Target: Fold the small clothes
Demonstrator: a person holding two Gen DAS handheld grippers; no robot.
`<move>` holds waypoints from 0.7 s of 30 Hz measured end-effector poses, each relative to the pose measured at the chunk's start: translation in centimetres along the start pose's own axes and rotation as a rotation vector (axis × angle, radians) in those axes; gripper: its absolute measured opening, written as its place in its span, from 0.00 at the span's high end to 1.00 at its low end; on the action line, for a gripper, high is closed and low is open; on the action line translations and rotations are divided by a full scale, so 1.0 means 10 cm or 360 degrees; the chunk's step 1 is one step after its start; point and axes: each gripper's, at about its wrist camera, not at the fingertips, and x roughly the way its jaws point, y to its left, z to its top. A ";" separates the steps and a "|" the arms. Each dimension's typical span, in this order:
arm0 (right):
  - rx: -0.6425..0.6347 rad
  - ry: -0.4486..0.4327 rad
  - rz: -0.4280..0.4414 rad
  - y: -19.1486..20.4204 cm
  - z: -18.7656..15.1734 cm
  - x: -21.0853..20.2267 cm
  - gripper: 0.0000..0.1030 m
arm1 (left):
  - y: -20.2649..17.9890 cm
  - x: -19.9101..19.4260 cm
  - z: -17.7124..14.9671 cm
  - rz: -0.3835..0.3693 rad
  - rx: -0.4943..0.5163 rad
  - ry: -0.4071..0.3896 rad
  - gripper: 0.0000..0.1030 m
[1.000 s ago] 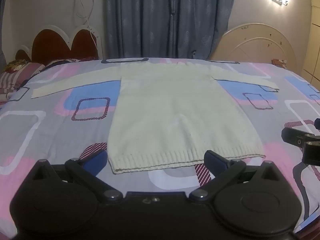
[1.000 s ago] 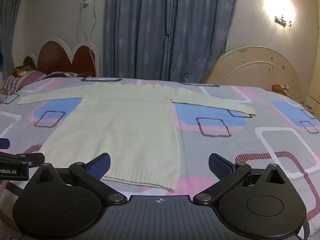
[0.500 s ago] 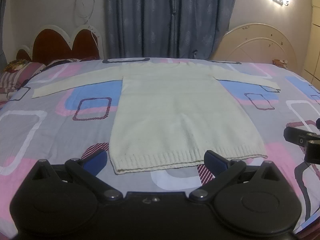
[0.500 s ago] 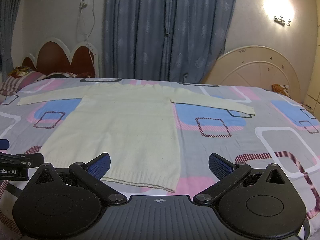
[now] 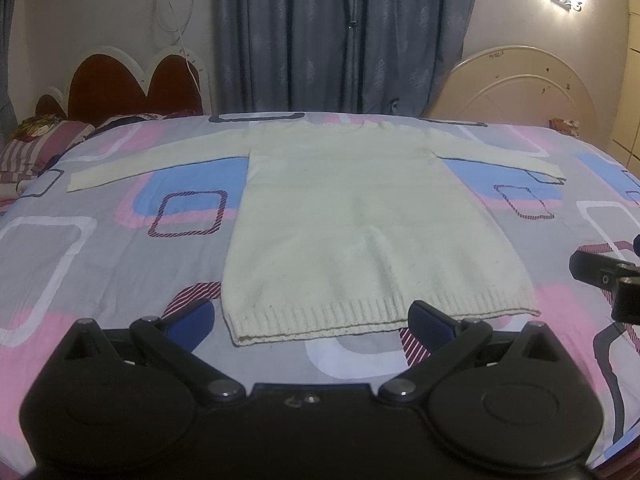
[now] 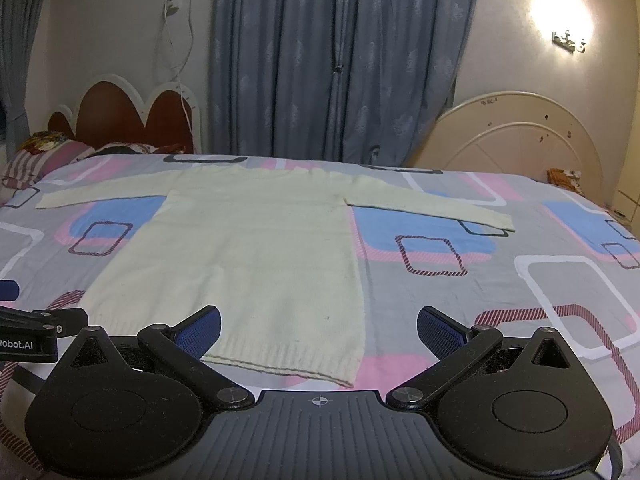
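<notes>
Fingers: both pairs stand wide apart with nothing between them; the left gripper [image 5: 310, 320] sits just short of the sweater's ribbed hem, the right gripper [image 6: 318, 330] just short of the hem's right-hand corner.
Blue pads: one left pad [image 5: 192, 320] lies over the bedspread beside the hem's left corner; one right pad [image 6: 438, 330] is over bare bedspread, clear of the knit.
Sweater: a cream sweater [image 5: 360, 232] lies flat on the bed, hem nearest me, neck at the far side, both sleeves stretched straight out.
Left sleeve: [image 5: 156, 164] laid flat, not turned in.
Right sleeve: [image 6: 432, 204] likewise flat and outstretched.
Bedspread: the patterned cover [image 5: 100, 240] shows all round the garment.
Far end: headboard [image 6: 124, 116] and blue curtains [image 6: 340, 60] behind the bed.
Progress: by my reckoning nothing is folded yet; the spreading looks done, while sleeves, sides and the final fold all remain.
</notes>
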 end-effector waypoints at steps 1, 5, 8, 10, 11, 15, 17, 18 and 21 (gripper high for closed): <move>-0.0001 0.0001 0.0000 0.00 0.00 0.00 0.00 | 0.00 0.00 0.00 0.0000 -0.0001 0.0002 0.00; -0.0003 0.0003 0.0007 0.01 0.00 0.02 0.00 | 0.00 0.02 0.00 0.0005 -0.0008 0.0007 0.00; -0.0004 0.0004 0.0009 0.02 0.00 0.04 0.00 | 0.00 0.02 0.00 0.0008 -0.0008 0.0008 0.00; -0.0003 0.0007 0.0011 0.01 0.01 0.04 0.00 | 0.00 0.03 0.00 0.0009 -0.0011 0.0009 0.00; -0.0003 0.0007 0.0012 0.02 0.01 0.05 0.00 | 0.00 0.02 0.00 0.0009 -0.0010 0.0009 0.00; -0.0005 0.0011 0.0017 0.02 0.01 0.07 0.00 | 0.01 0.03 0.00 0.0010 -0.0012 0.0012 0.00; -0.0003 0.0009 0.0015 0.02 0.01 0.07 0.00 | 0.01 0.02 0.00 0.0011 -0.0013 0.0011 0.00; -0.0002 0.0010 0.0017 0.02 0.00 0.08 0.00 | 0.01 0.03 0.00 0.0008 -0.0012 0.0012 0.00; 0.0000 0.0007 0.0014 0.01 0.00 0.08 0.00 | 0.01 0.03 0.00 0.0008 -0.0008 0.0011 0.00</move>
